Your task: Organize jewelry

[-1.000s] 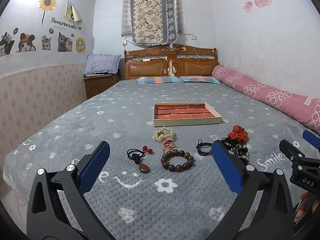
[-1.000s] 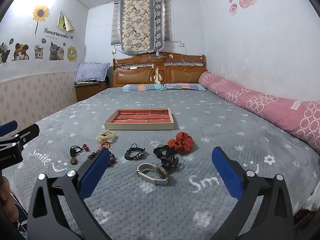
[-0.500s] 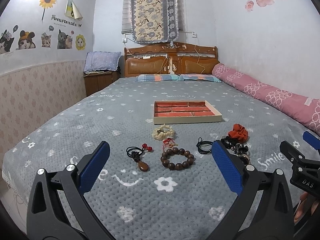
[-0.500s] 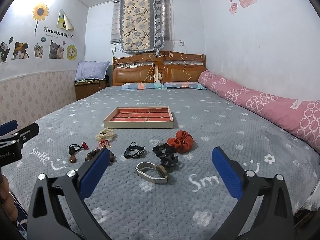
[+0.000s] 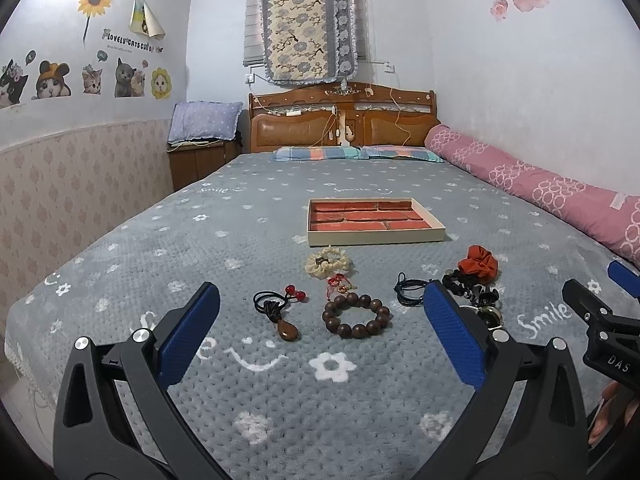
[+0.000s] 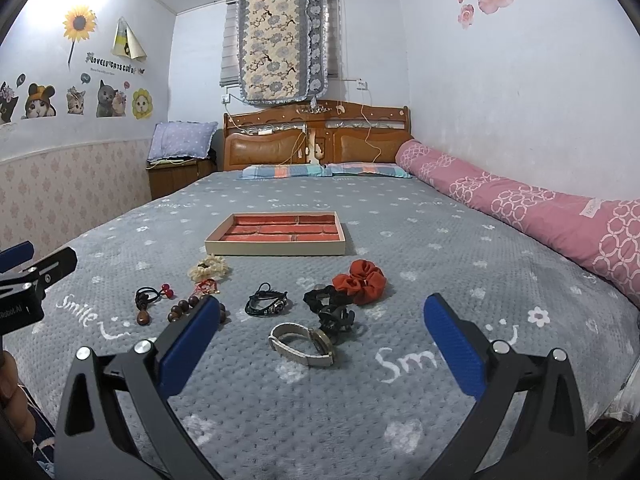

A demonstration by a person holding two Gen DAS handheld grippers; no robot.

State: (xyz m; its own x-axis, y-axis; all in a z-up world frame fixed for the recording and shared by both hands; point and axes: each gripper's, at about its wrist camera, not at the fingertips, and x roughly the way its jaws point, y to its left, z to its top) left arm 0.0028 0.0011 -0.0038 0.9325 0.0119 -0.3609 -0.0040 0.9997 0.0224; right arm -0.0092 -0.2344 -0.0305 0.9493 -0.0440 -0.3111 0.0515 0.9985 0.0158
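Left gripper (image 5: 320,332) and right gripper (image 6: 320,334), jaws spread wide and holding nothing, hover above the bed (image 5: 160,240), where wooden bead bracelet (image 5: 356,317), watch (image 6: 304,342) and scrunchie (image 6: 360,280) lie before the empty tray (image 5: 374,235).

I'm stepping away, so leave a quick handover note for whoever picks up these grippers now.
Left gripper: open, empty, above the blanket.
Right gripper: open, empty.
Tray: mid-bed, red compartments empty as far as visible.
Nearer, loose: wooden bead bracelet, teardrop pendant, cream scrunchie, black cord bracelet, watch, black hair clip, red scrunchie.
Done: nothing.
Left: move every piece into the tray.
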